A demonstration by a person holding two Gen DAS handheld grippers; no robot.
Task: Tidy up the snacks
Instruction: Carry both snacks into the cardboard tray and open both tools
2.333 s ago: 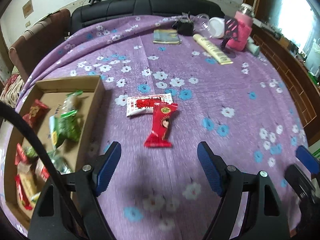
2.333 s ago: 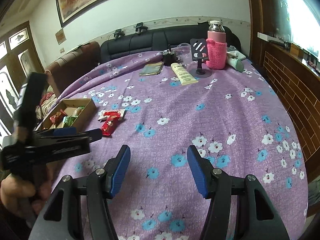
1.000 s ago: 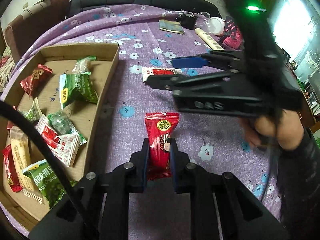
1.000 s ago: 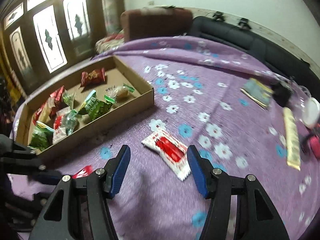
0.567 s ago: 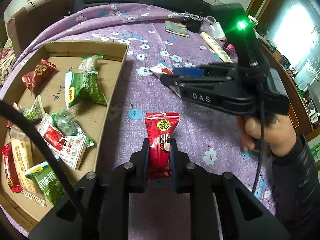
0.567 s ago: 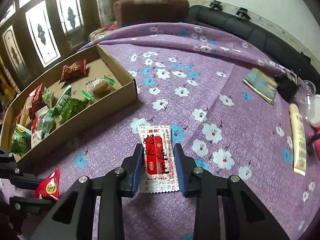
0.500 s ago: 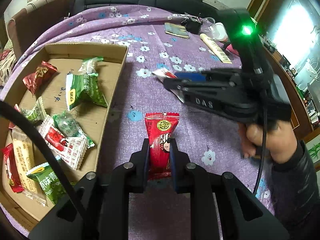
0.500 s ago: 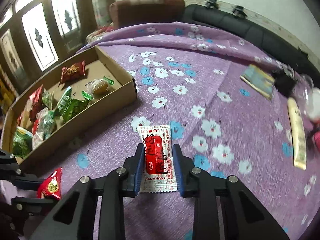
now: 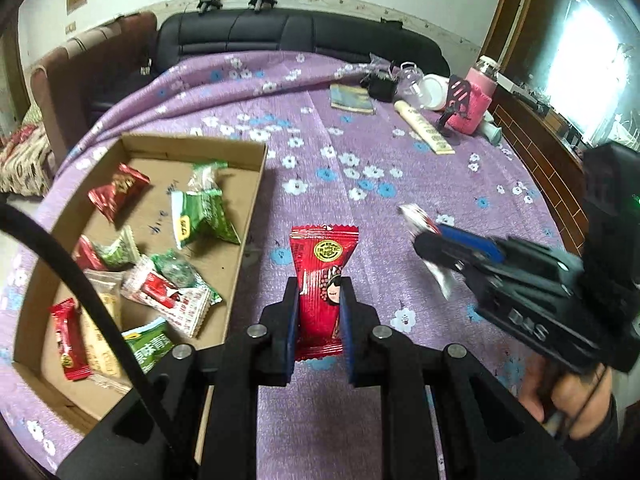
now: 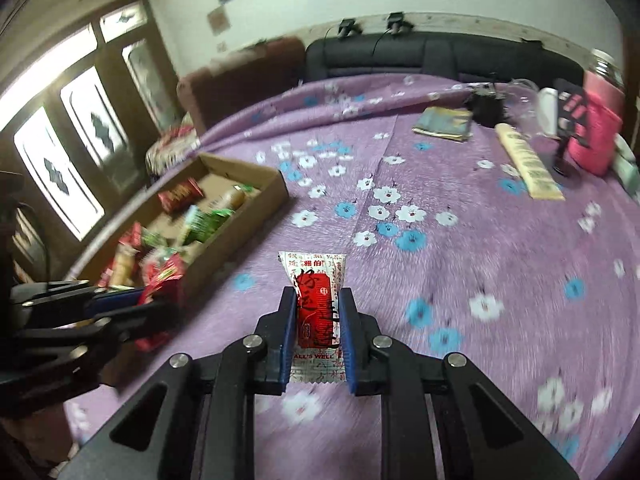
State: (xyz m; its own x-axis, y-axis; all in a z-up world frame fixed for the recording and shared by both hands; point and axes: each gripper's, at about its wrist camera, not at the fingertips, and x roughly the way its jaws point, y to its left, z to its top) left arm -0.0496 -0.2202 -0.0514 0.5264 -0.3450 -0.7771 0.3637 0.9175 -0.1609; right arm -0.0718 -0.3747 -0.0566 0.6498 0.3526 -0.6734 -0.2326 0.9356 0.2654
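Beside the open brown cardboard box of mixed wrapped snacks: left gripper pinching a red foil snack packet, right gripper pinching a white-and-red sachet, both lifted off the purple flowered tablecloth, presumably for boxing. Packets' lower ends hidden behind jaws; box contents blurred in the right view.
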